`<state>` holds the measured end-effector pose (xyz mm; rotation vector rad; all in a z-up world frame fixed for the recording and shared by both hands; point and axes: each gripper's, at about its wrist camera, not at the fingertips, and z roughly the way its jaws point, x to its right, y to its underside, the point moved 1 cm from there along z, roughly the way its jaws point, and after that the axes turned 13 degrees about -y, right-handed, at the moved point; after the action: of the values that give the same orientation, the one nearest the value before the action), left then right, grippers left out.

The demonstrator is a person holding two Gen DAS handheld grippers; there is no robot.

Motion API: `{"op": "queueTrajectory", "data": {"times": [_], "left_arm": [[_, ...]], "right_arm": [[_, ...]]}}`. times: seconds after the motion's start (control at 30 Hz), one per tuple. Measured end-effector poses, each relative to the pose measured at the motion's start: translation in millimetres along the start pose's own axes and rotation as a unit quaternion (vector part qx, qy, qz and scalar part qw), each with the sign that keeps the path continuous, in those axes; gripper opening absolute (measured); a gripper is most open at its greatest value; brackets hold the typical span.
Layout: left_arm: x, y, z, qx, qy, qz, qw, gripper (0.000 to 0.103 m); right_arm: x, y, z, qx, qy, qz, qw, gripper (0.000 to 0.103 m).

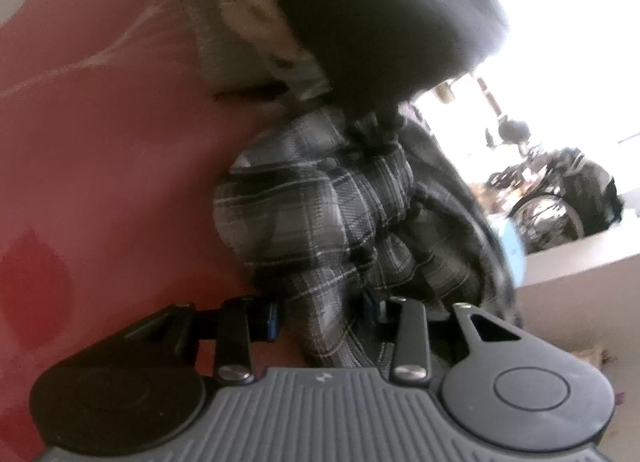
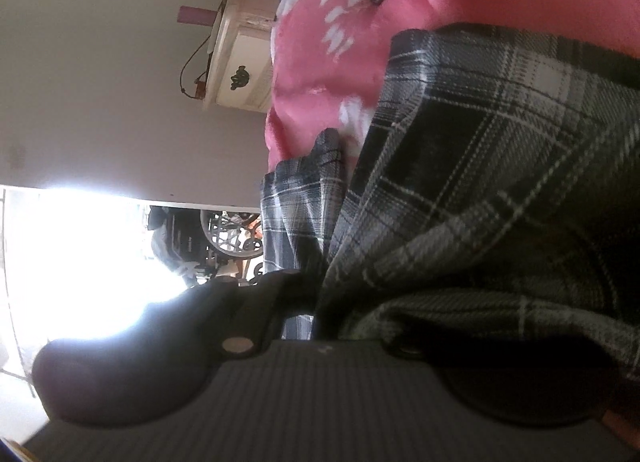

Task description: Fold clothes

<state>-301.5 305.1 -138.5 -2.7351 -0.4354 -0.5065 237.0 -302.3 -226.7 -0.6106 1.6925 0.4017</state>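
No writing is legible in either view. The left gripper [image 1: 320,312] pinches a fold of the grey plaid shirt [image 1: 320,202] at six o'clock; the right gripper [image 2: 308,322] is closed on the same shirt, over the pink bedsheet [image 2: 312,74] at twelve o'clock.

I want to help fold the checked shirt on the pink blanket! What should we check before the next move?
1. Left gripper has the checked shirt between its fingers: ok.
2. Right gripper is shut on the shirt: ok, cloth runs into the closed jaws.
3. Shirt lying flat: not ok, it is bunched.
4. Pink blanket has bare room beside the shirt: ok.
5. Dark garment clear of the shirt: cannot tell, it looks close behind.
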Motion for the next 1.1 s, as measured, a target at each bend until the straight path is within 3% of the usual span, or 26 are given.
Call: {"op": "queueTrajectory", "data": {"times": [0.17, 0.3, 0.4, 0.47, 0.53, 0.83, 1.1], "left_arm": [[-6, -3, 8, -0.010, 0.029, -0.047, 0.9984, 0.050], [8, -3, 13, -0.002, 0.018, -0.042, 0.9990, 0.055], [23, 1, 13, 0.010, -0.019, -0.017, 0.9996, 0.042], [34, 3, 11, 0.016, -0.055, 0.007, 0.9983, 0.021], [39, 3, 6, 0.021, -0.057, 0.008, 0.9981, 0.014], [50, 8, -10, 0.042, -0.062, -0.003, 0.9972, 0.012], [44, -2, -10, 0.040, -0.054, -0.004, 0.9978, 0.012]], "right_arm": [[1, 1, 1, -0.001, 0.005, 0.004, 1.000, 0.005], [2, 0, 2, -0.003, 0.008, 0.007, 1.000, 0.004], [1, 1, 3, -0.003, 0.011, 0.004, 1.000, 0.004], [-2, 2, 4, -0.003, 0.014, -0.010, 1.000, 0.004], [-9, 4, 2, -0.001, 0.013, -0.033, 0.999, 0.004], [-41, 4, -27, 0.025, 0.024, -0.104, 0.994, 0.001], [-45, -5, -54, 0.032, 0.038, -0.113, 0.992, 0.001]]}}
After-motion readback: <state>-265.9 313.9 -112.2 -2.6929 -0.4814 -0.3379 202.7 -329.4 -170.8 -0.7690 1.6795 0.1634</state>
